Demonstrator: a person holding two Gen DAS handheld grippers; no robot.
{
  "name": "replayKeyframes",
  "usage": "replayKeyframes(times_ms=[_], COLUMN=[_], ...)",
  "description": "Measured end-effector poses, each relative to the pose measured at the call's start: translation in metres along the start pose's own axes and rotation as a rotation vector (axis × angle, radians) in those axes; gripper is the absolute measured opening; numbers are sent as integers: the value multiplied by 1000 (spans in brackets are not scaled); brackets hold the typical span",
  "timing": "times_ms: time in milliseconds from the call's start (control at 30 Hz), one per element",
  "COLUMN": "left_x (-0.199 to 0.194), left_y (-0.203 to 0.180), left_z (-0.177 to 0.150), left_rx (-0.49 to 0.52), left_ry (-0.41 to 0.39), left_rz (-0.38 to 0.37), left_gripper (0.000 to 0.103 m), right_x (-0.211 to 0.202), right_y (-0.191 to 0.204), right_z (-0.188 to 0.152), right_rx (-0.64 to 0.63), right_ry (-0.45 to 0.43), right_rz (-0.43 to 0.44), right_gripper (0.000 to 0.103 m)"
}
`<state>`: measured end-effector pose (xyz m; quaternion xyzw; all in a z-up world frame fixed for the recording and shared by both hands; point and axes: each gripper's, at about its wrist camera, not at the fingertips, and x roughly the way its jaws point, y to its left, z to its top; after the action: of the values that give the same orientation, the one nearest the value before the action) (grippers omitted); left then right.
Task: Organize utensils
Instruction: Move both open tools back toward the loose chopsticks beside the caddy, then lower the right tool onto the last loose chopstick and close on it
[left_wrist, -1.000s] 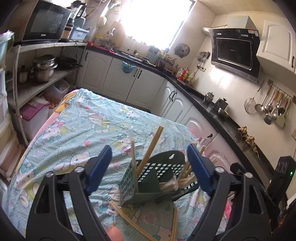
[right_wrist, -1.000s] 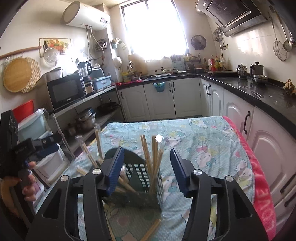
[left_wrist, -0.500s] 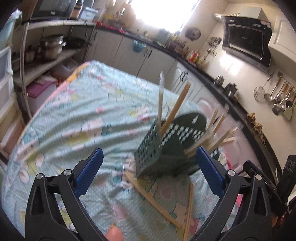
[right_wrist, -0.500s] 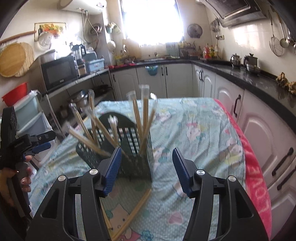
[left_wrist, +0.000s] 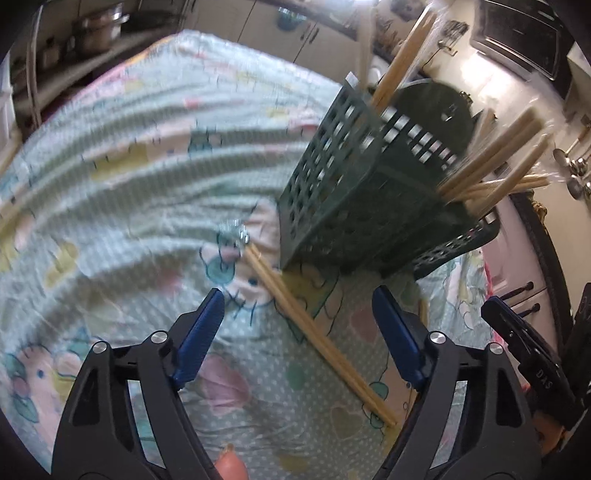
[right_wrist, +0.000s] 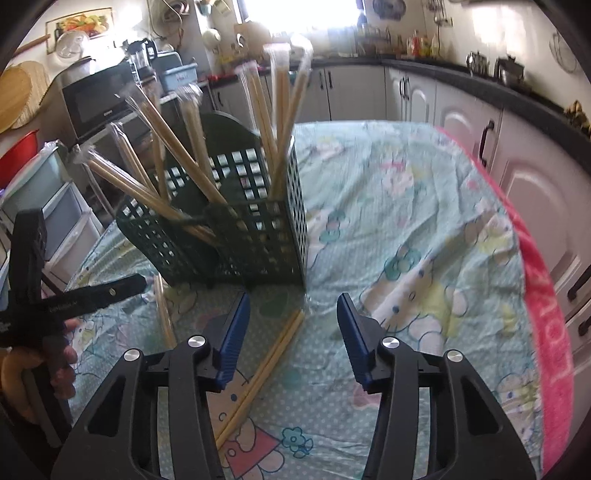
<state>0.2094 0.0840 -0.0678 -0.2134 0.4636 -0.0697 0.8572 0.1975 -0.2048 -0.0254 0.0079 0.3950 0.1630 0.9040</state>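
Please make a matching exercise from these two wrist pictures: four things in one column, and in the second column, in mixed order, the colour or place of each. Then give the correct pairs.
Things:
1. utensil basket
2. pair of chopsticks
3. claw pads
4. edge of the cloth

Colour or place:
A. pink-red, along the table's right side
B. dark green, standing on the cloth
C. blue
D. lying flat on the cloth in front of the basket

Pairs: 1-B, 2-D, 3-C, 4-A
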Motion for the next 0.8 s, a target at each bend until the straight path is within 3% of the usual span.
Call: replayKeyframes(times_ms=[33,167,400,600,667,800], left_x=[3,16,21,26,28,31], left_y=[2,9,16,16,15,13], left_z=[-1,-2,12,20,22,26], left_rx=[-11,-37,-61,-53,-41,-39], left_ry=[10,50,65,69,73,82], left_rz=[-1,-8,-3,47,78,109], left_gripper=[65,59,55,43,35,34], right_x=[4,16,50,73,76,77], right_y=[0,4,5,-3,-6,-14], right_z=[-1,-1,-5,-14,-15,-12], right_rx=[0,-22,-27,32,48,92], right_ry=[15,52,149,217,216,225], right_rz=[3,7,-15,3,8,13], right_gripper=[46,43,37,32,30,20])
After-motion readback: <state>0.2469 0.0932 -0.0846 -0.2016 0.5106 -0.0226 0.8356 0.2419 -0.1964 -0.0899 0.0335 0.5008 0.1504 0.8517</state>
